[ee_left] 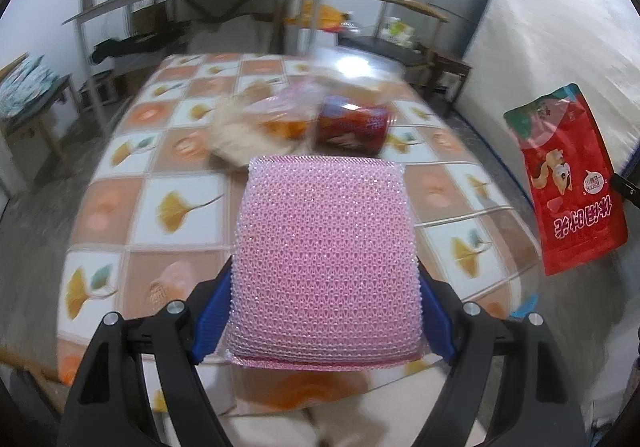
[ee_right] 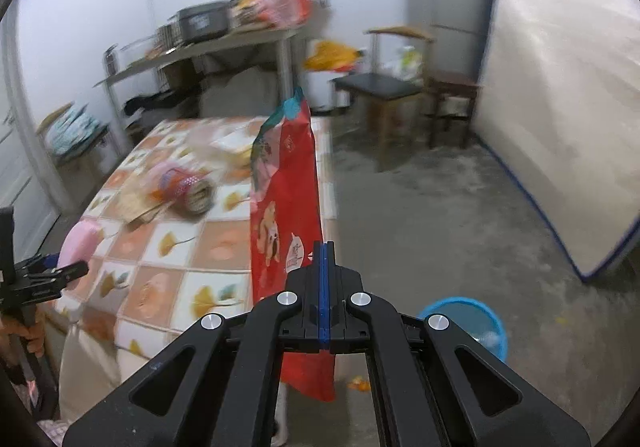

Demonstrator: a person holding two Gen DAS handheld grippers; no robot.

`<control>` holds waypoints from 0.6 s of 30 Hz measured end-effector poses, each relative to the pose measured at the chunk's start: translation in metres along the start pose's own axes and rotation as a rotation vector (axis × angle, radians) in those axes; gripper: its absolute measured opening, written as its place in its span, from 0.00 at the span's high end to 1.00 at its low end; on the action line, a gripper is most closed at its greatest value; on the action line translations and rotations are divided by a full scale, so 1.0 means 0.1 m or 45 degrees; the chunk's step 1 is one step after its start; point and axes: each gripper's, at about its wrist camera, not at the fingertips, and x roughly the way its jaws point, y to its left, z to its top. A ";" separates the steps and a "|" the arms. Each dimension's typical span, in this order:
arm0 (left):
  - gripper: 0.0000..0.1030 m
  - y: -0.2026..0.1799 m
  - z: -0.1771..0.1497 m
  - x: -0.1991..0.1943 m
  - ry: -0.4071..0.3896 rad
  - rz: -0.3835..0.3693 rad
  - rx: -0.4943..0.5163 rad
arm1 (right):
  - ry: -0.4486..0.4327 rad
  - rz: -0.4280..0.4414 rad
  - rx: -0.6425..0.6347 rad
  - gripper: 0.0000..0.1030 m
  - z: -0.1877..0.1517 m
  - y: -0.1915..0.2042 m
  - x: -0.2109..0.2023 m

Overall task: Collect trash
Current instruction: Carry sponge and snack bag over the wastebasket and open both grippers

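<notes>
My right hand-held gripper [ee_right: 325,247] is clamped on the red foil snack bag [ee_right: 286,207]; left hand-held gripper [ee_left: 326,311] grips the pink mesh sponge [ee_left: 326,247]. I'd centre the bag over the blue plastic bin [ee_right: 466,321], lower right, before releasing.

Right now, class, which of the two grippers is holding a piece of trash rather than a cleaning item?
The right gripper, shut on the red snack bag; the left gripper holds a pink scrub sponge.
</notes>
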 end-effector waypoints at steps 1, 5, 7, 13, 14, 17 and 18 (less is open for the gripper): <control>0.24 -0.09 0.05 0.02 -0.002 -0.022 0.020 | -0.013 -0.037 0.031 1.00 -0.02 -0.15 -0.07; 0.24 -0.52 0.20 0.07 -0.012 -0.122 0.116 | -0.035 -0.162 0.134 1.00 -0.18 -0.62 -0.27; 0.24 -0.79 0.31 0.12 -0.005 -0.195 0.165 | -0.036 -0.221 0.185 1.00 -0.27 -0.83 -0.33; 0.24 -1.72 0.58 0.33 0.048 -0.405 0.332 | -0.016 -0.389 0.319 1.00 -0.62 -1.41 -0.44; 0.24 -1.92 0.61 0.40 0.072 -0.447 0.360 | -0.005 -0.413 0.339 1.00 -0.69 -1.50 -0.43; 0.24 -2.41 0.63 0.59 0.153 -0.544 0.424 | 0.034 -0.465 0.387 1.00 -0.87 -1.72 -0.36; 0.24 -2.66 0.63 0.71 0.208 -0.594 0.447 | 0.049 -0.477 0.400 1.00 -0.93 -1.78 -0.31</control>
